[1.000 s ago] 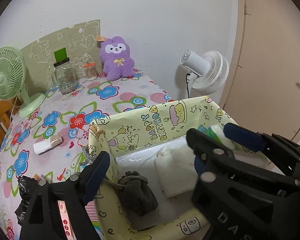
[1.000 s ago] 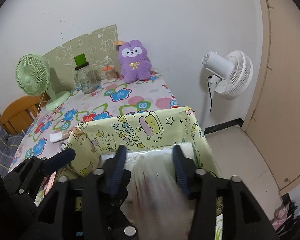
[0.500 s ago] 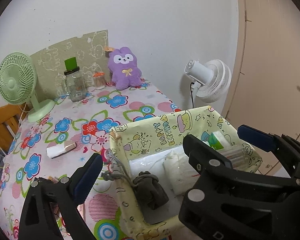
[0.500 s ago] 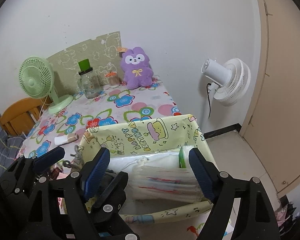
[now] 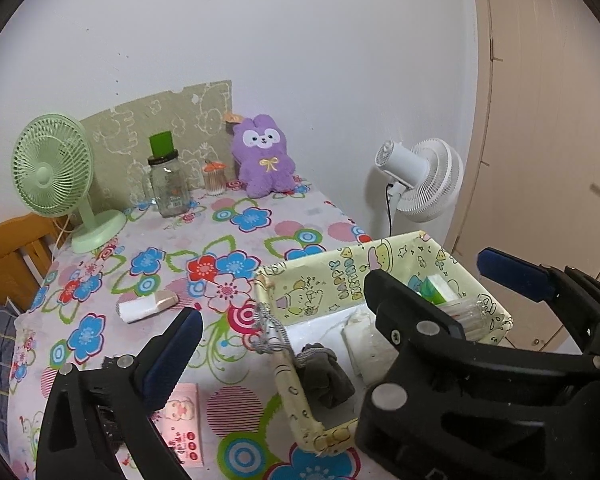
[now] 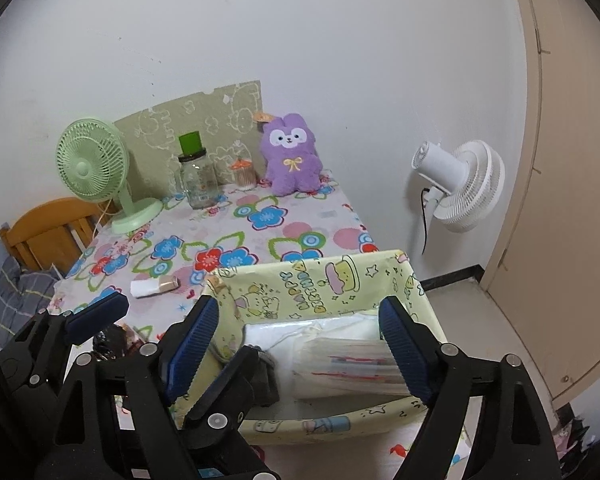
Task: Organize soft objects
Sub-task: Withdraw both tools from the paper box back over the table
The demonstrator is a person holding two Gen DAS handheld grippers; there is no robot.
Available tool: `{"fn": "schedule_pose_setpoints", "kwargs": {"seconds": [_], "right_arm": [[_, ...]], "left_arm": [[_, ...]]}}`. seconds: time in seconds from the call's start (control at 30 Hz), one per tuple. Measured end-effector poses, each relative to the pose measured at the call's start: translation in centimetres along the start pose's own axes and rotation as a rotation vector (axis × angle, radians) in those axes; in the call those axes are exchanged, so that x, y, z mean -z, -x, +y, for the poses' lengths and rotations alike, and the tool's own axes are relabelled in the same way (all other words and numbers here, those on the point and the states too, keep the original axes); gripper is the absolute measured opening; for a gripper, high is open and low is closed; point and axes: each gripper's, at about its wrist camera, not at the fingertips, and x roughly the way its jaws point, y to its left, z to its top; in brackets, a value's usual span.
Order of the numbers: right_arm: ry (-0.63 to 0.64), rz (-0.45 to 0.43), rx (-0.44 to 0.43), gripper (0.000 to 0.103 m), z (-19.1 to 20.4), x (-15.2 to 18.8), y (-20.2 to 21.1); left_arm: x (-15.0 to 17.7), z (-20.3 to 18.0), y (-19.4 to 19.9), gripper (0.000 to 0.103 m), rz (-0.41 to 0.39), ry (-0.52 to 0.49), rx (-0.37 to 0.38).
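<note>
Right gripper (image 6: 300, 344) jaws just opened, empty, clear-wrapped pack (image 6: 348, 368) released in basket (image 6: 324, 284); left gripper (image 5: 332, 292) jaws apart. Withdraw without snagging rim.

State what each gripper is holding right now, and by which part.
Nothing. The left gripper and right gripper are open, their jaws just having widened; the plastic-wrapped pack lies in the basket.

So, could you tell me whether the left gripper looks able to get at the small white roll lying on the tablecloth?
Probably yes. The left gripper is open and holds nothing, and the white roll lies alone on the floral tablecloth, left of the yellow basket, with nothing over it.
</note>
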Motion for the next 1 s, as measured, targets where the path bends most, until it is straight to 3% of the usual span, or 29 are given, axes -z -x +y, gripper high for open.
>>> {"fn": "schedule_pose_setpoints", "kwargs": {"seconds": [0.7, 1.0], "right_arm": [[0.050, -0.083, 0.008, 0.102, 4.1, 0.0, 2.9], [0.071, -0.101, 0.007, 0.103, 6.3, 0.1, 3.6]], "left_arm": [[0.6, 3.4, 3.6, 0.103, -0.053, 0.001, -0.023], [1.1, 5.3, 4.9, 0.103, -0.064, 0.003, -0.030]]}}
